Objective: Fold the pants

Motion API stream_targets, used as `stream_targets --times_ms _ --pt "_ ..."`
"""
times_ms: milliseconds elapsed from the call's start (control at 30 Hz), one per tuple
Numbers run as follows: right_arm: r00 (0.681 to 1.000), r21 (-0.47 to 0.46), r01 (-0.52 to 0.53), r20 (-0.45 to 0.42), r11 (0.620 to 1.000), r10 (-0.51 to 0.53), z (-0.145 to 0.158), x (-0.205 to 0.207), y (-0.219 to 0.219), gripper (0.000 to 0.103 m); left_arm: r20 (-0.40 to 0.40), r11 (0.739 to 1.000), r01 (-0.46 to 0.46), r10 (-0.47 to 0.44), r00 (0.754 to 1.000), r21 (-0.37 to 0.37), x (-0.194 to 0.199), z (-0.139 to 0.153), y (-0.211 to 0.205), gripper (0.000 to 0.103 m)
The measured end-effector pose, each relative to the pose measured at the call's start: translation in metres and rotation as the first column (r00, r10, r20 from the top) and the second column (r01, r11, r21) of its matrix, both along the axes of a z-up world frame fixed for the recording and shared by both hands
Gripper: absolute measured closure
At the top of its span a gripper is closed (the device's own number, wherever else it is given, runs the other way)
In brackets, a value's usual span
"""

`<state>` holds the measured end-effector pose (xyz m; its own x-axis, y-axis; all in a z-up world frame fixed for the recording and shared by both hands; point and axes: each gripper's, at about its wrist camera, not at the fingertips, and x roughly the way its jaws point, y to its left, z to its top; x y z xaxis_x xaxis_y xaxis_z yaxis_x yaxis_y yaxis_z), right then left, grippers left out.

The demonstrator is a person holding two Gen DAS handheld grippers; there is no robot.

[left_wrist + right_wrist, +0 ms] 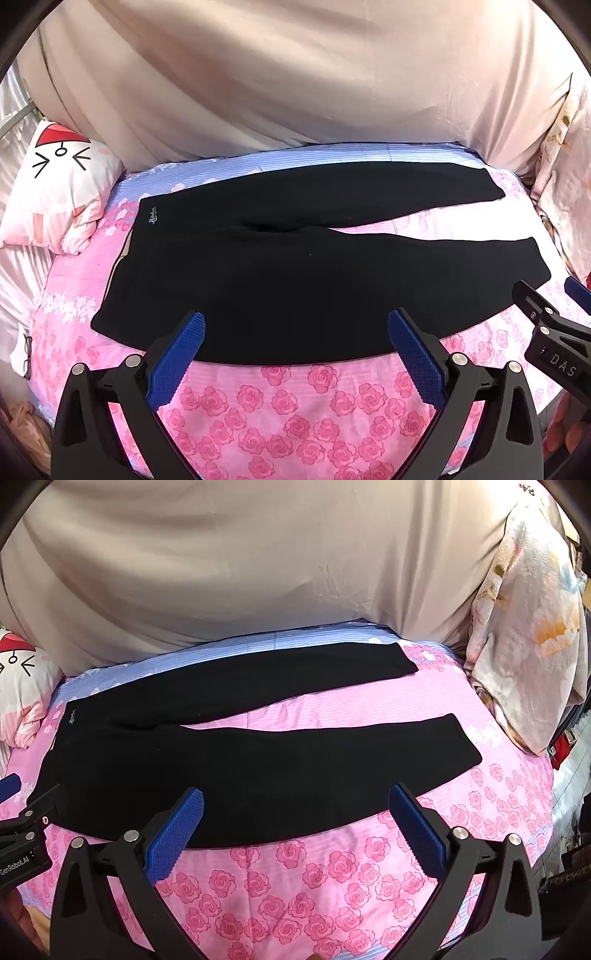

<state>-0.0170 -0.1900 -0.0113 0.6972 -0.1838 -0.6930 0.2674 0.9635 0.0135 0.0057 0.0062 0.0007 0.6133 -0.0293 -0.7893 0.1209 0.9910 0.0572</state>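
Both your left gripper [295, 325] and right gripper [295, 801] gape empty; the pants [295, 280] look limp and light; pinch the near leg's outer edge.

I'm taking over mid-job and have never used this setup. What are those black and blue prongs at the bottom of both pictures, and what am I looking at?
Each picture comes from a camera on a hand-held tool, looking forward along its two blue-padded fingers. One view belongs to the left tool, the other to the right tool; a person carries both. Both tools are open and hold nothing. Ahead, black pants lie spread flat on a pink rose-print bedsheet, waistband to the left, legs parted toward the right. A cat-face pillow sits at the left, and a beige curtain hangs behind. No fold is made yet.
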Motion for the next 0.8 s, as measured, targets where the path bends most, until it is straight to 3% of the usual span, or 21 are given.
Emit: stream_targets --times_ms 800 --pt "1.000 0.006 0.011 0.001 1.000 -0.011 -0.0020 0.0020 -0.0025 0.005 -0.011 1.000 -0.005 0.005 1.000 0.005 0.0064 0.0036 -0.0061 0.005"
